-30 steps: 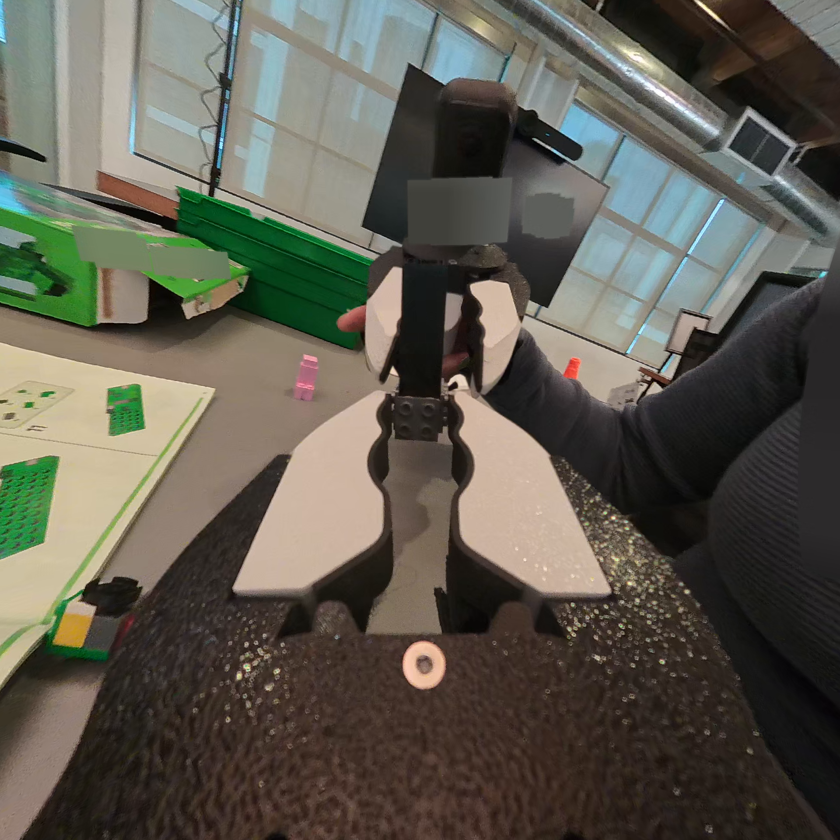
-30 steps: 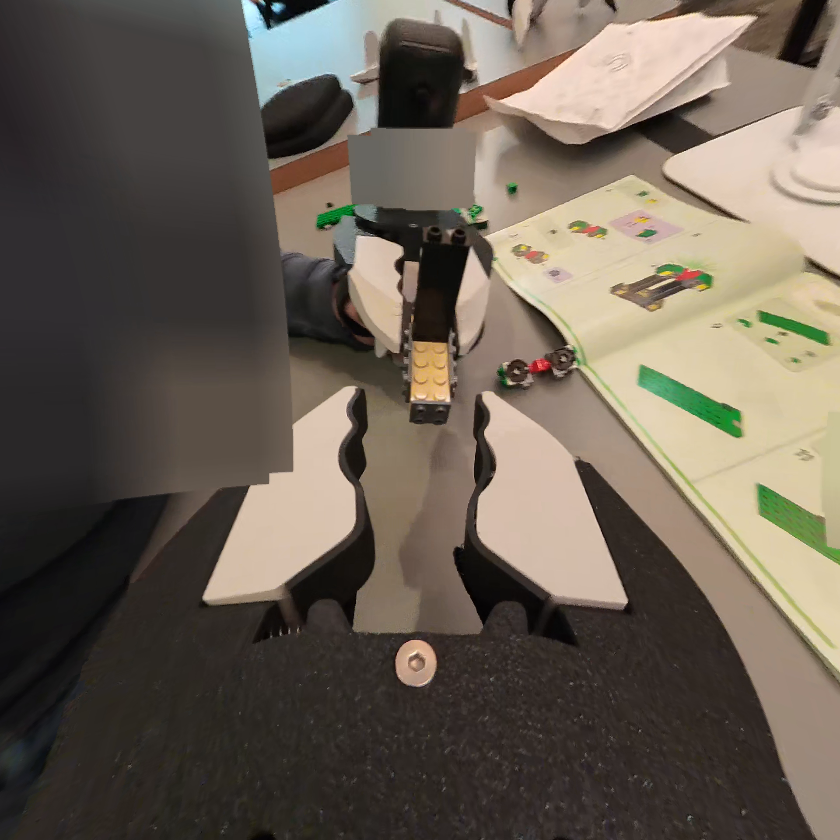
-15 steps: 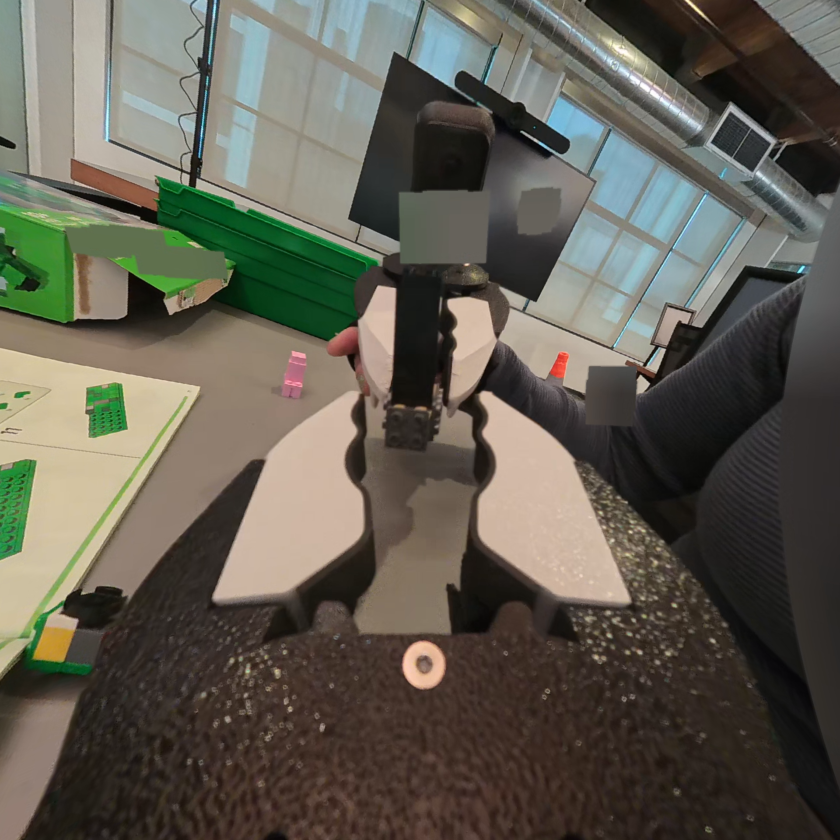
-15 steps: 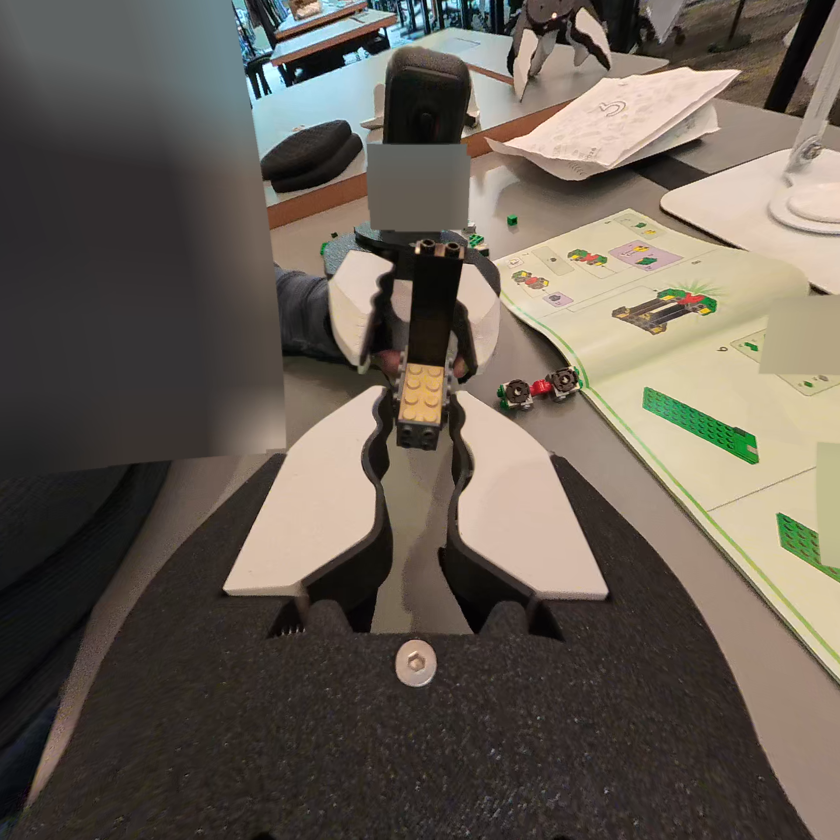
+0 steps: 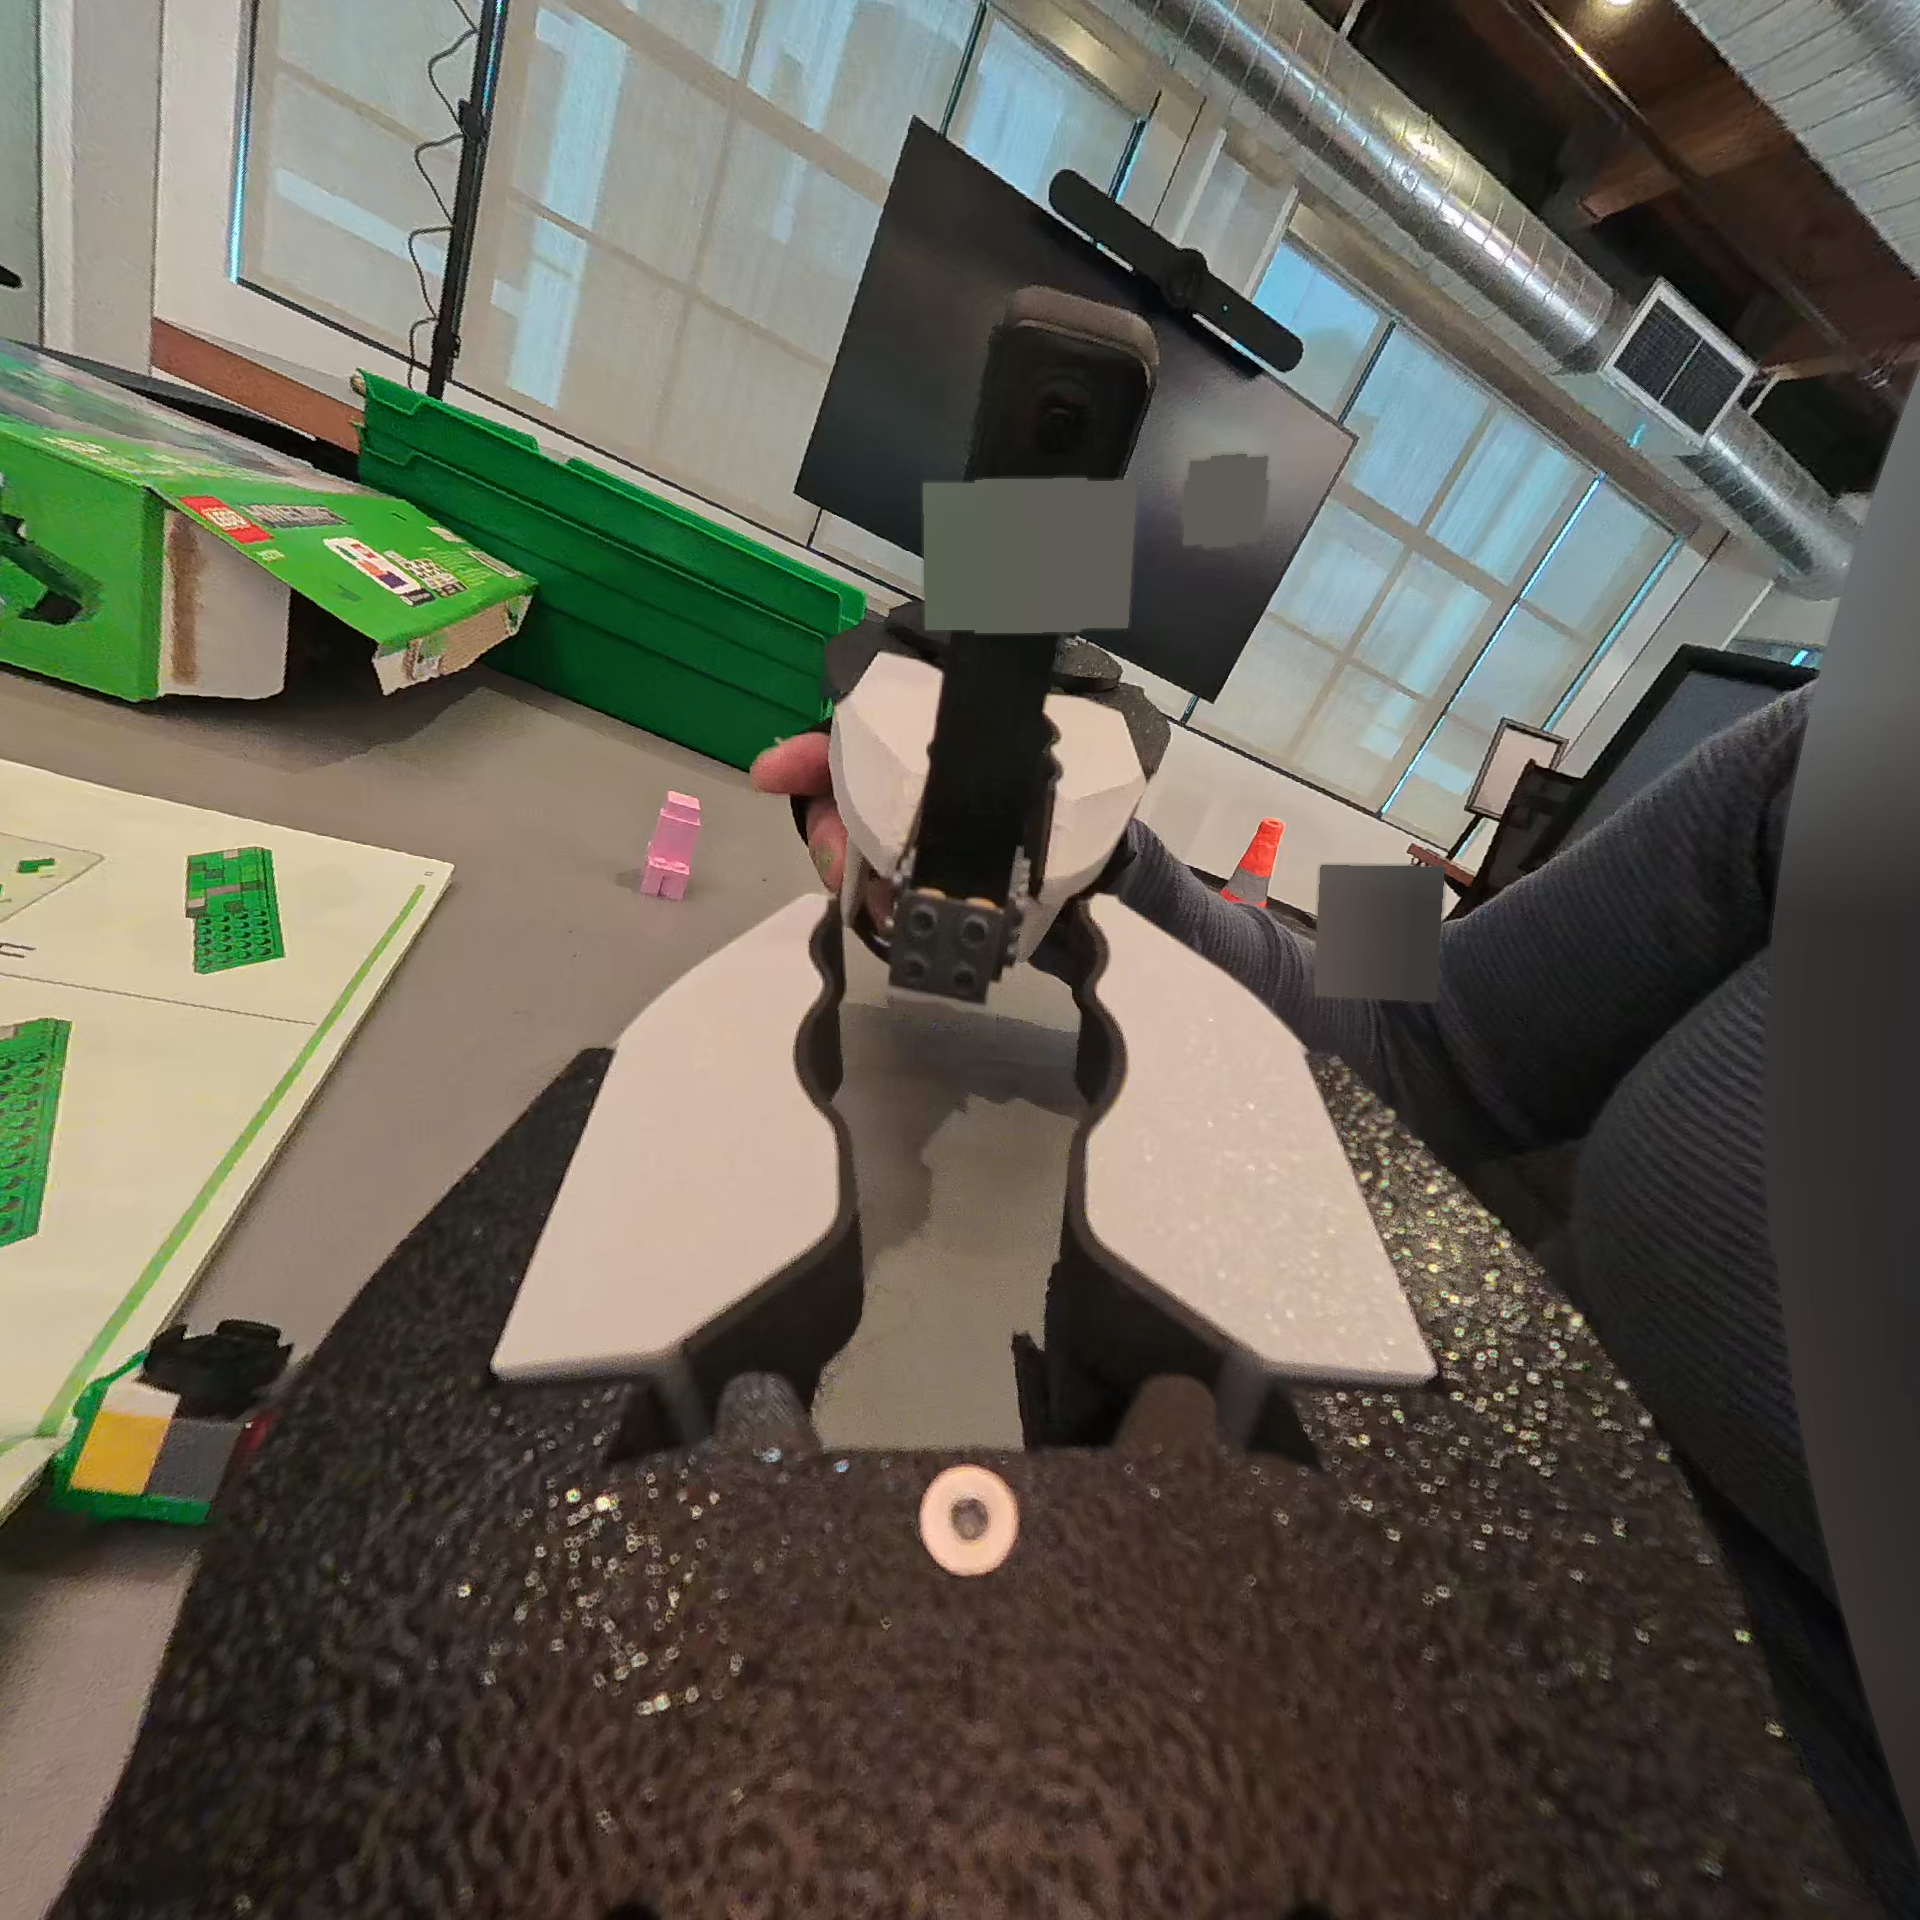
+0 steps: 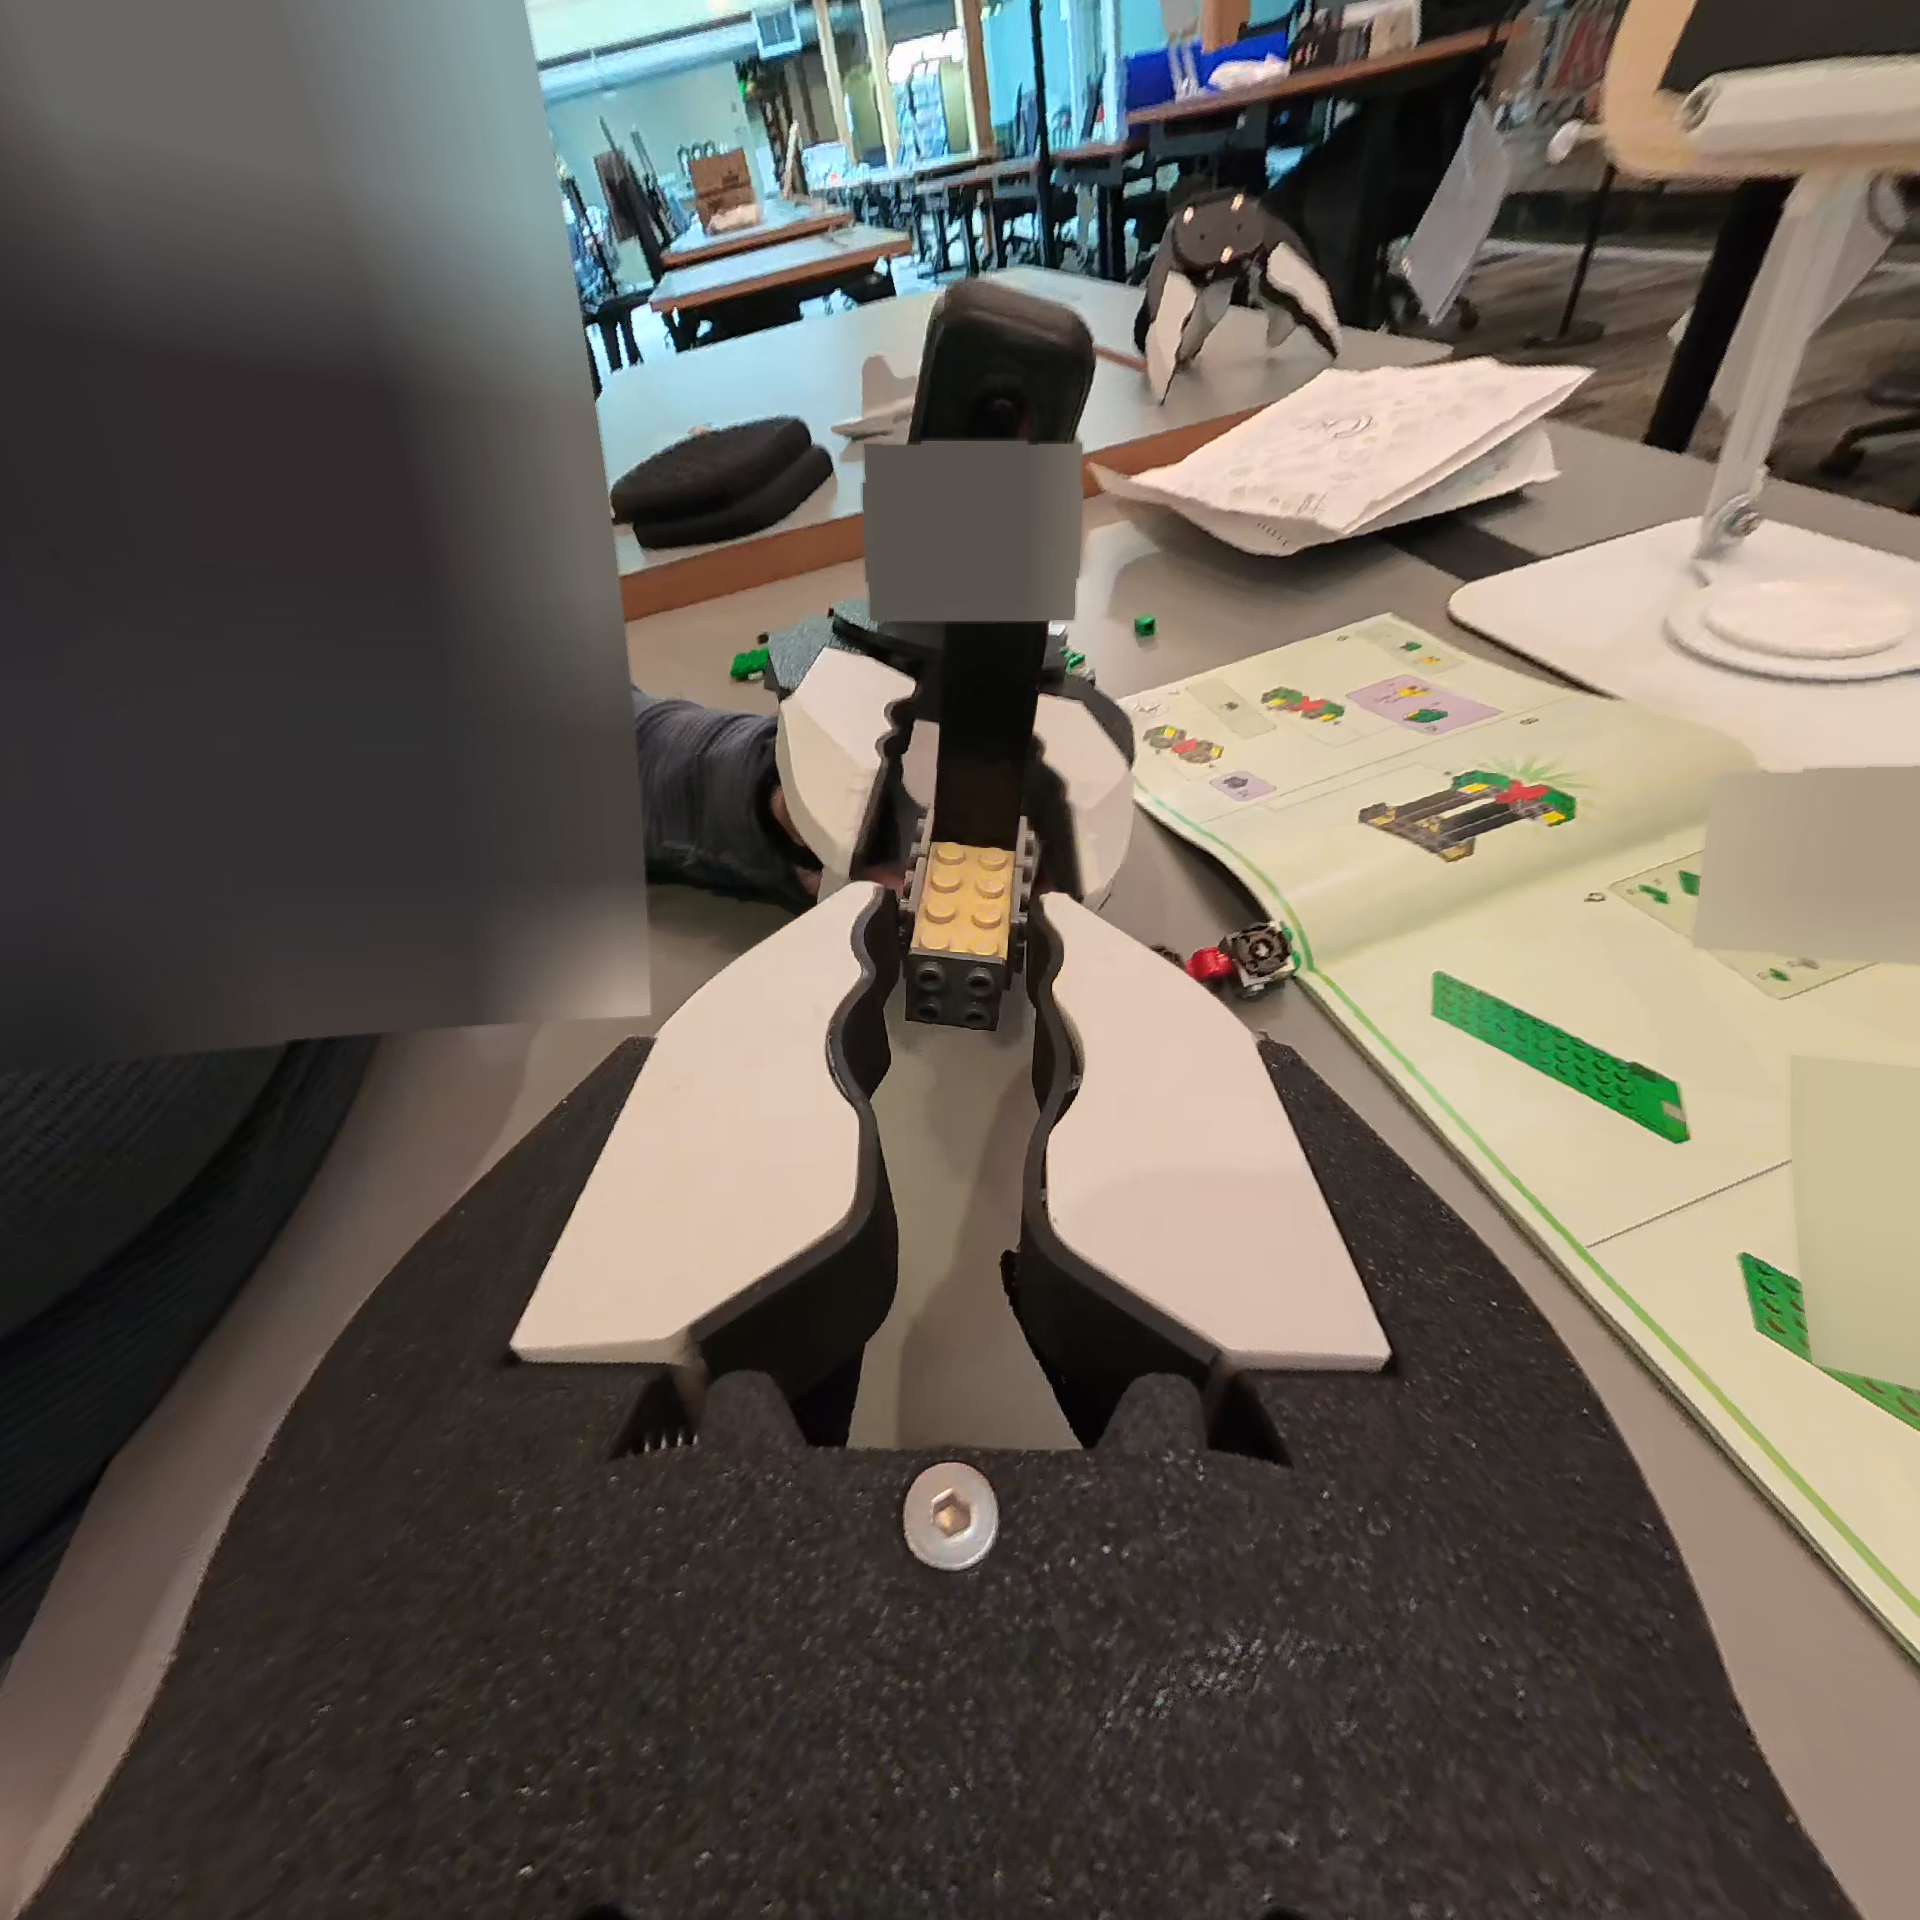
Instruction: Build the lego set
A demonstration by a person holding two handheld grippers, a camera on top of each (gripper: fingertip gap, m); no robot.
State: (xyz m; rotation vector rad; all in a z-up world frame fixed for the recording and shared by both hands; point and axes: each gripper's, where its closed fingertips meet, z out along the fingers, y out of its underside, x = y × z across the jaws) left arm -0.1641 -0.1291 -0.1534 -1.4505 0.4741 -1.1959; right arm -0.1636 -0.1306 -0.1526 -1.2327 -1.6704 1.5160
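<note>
Lego assembly point(image 6: 961, 914) hangs between both grippers: my right gripper point(image 6: 956, 971) pinches its tan-topped end so my left gripper point(image 5: 951, 966), spread wide, can release.

Left gripper point(image 5: 951, 971): white fingers point(image 5: 707, 1164), wavy black inner edges, glittery black textured body, white washer screw point(image 5: 968, 1518). Right gripper point(image 6: 961, 961): the same, silver hex screw point(image 6: 950, 1521). Dark ribbed sleeve point(image 5: 1507, 997).
</note>
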